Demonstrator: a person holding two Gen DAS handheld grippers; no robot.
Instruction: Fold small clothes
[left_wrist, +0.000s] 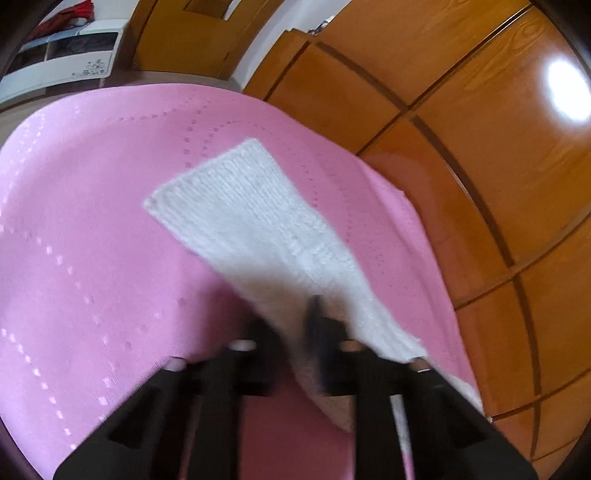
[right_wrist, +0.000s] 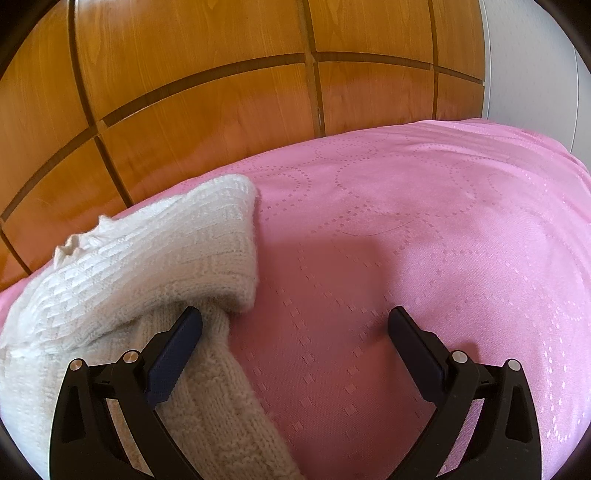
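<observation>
A white knitted garment (left_wrist: 258, 214) lies on a pink cloth (left_wrist: 92, 221). In the left wrist view my left gripper (left_wrist: 291, 325) is shut on the near end of the garment, which stretches away from the fingers; the image is blurred by motion. In the right wrist view the garment (right_wrist: 147, 258) is bunched at the left, folded over itself. My right gripper (right_wrist: 295, 317) is open wide and holds nothing. Its left finger (right_wrist: 177, 347) rests over the knit; its right finger (right_wrist: 413, 339) is above bare pink cloth (right_wrist: 406, 221).
A wooden panelled wardrobe (right_wrist: 221, 92) stands right behind the pink surface and to the right in the left wrist view (left_wrist: 461, 129). A white cabinet (left_wrist: 62, 62) stands at the far left. A white wall (right_wrist: 535, 74) is at the right.
</observation>
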